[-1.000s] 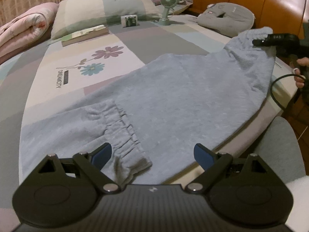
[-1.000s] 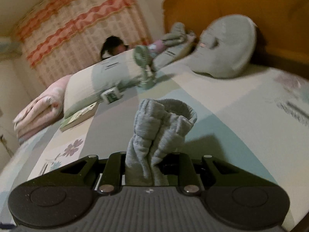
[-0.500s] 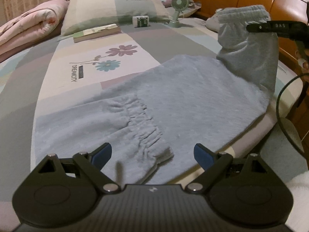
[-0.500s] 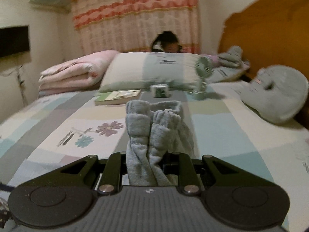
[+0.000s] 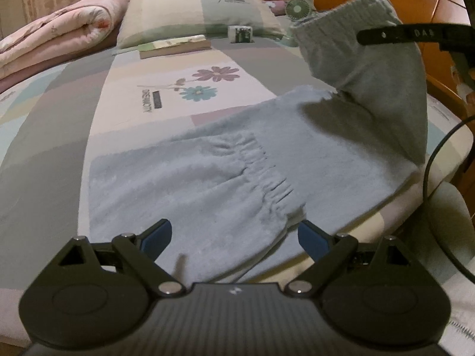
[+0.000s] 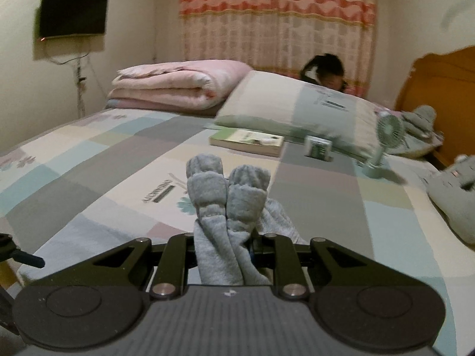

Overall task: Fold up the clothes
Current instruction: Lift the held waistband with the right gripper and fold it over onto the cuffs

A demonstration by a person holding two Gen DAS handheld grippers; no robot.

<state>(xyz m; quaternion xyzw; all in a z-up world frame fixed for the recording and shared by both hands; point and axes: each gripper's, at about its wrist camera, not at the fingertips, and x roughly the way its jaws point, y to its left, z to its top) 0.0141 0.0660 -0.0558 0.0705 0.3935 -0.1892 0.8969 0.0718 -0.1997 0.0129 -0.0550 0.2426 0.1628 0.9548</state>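
Observation:
Grey sweatpants (image 5: 207, 184) lie flat on the patchwork bed sheet (image 5: 59, 136), with the gathered elastic waistband (image 5: 267, 175) near the bed's front edge. My left gripper (image 5: 234, 231) hovers open just above that waistband end, with nothing between its blue pads (image 5: 160, 234). My right gripper (image 6: 224, 246) is shut on the two leg cuffs (image 6: 225, 190), which stick up bunched past its fingers. In the left wrist view the held leg end (image 5: 362, 68) hangs raised above the right part of the pants, with a black finger of the right gripper (image 5: 386, 34) across it.
A pillow (image 6: 297, 109), a book (image 6: 246, 142), a small box (image 6: 319, 148) and a desk fan (image 6: 386, 142) sit at the far end. A folded pink quilt (image 6: 178, 89) lies far left, a grey plush cushion (image 6: 454, 198) right. A person's head (image 6: 325, 71) shows behind the pillow. A black cable (image 5: 430, 178) loops at the bed's right edge.
My right gripper has lifted the cuffs off the bed's right side and carried them up and leftward over the pants, rolling level. My left gripper has slid a little along the waistband, still open.

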